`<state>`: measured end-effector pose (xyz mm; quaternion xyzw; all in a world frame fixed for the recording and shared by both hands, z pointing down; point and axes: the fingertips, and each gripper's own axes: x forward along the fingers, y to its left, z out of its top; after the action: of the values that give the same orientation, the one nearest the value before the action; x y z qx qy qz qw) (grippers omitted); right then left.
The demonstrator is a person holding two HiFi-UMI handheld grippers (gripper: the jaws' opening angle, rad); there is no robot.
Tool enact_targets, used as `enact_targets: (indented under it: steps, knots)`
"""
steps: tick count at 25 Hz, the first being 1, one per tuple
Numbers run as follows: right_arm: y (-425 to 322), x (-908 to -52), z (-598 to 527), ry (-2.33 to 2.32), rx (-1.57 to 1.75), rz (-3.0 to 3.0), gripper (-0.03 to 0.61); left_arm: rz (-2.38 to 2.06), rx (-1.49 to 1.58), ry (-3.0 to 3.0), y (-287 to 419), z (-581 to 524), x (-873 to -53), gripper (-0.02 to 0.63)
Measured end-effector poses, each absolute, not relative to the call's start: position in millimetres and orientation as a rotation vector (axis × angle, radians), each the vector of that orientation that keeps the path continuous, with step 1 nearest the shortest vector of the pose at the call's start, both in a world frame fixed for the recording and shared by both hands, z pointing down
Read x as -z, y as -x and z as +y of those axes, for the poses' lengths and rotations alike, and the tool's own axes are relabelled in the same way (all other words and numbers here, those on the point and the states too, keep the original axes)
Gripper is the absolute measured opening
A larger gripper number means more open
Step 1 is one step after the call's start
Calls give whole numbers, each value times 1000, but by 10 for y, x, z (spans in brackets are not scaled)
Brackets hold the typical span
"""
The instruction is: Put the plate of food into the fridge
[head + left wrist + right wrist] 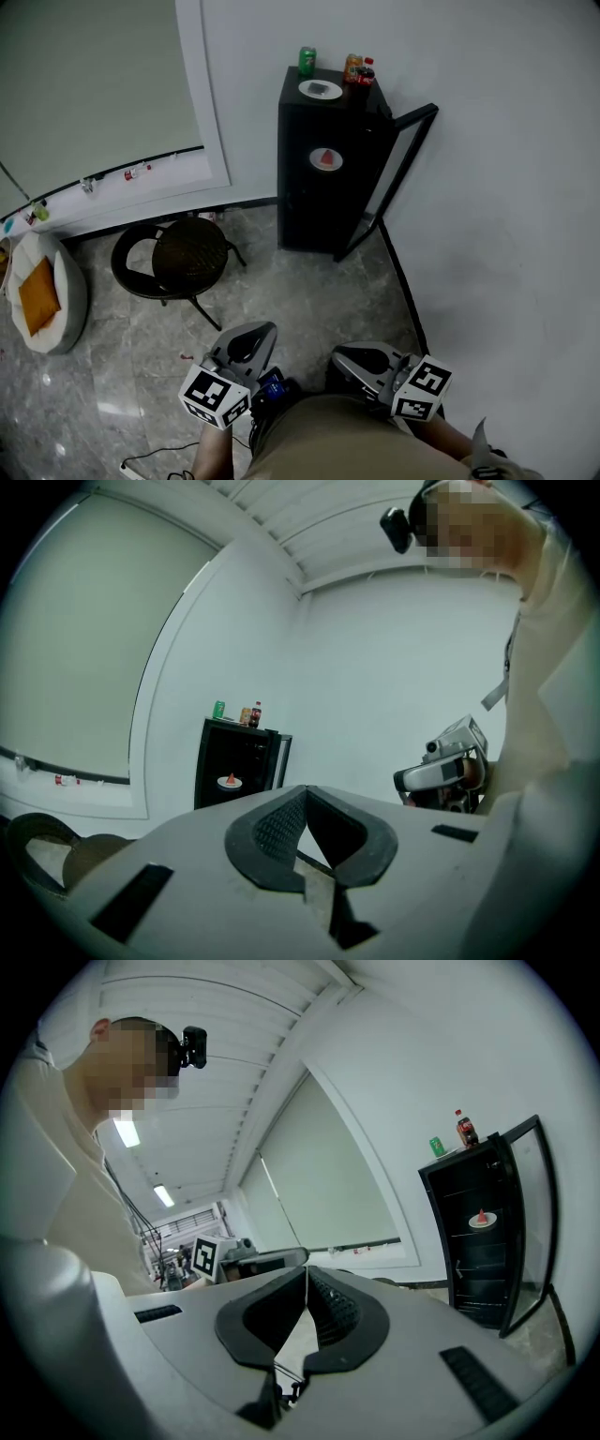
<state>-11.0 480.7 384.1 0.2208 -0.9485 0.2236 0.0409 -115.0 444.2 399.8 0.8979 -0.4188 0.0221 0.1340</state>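
A black fridge [314,187] stands against the far wall with its glass door [398,173] swung open to the right. On a shelf inside sits a white plate with a red wedge of food [325,159], also seen in the left gripper view [230,782] and the right gripper view [482,1220]. My left gripper [263,330] [305,790] and right gripper [339,355] [307,1272] are held low, close to the person's body and far from the fridge. Both are shut with nothing in them.
On the fridge top stand a green can [307,61], a second white plate [320,89] and two bottles [359,69]. A round black stool [183,255] and a white beanbag with an orange cushion [42,292] are at the left. A wall runs along the right.
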Motion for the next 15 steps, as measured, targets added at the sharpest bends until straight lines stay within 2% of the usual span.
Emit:
enact_targets:
  steps: [15]
  knots:
    - [-658,-3782,3920,-611,-812,-3004,21,-1235,-215,-2640,275,3817,-3808,11]
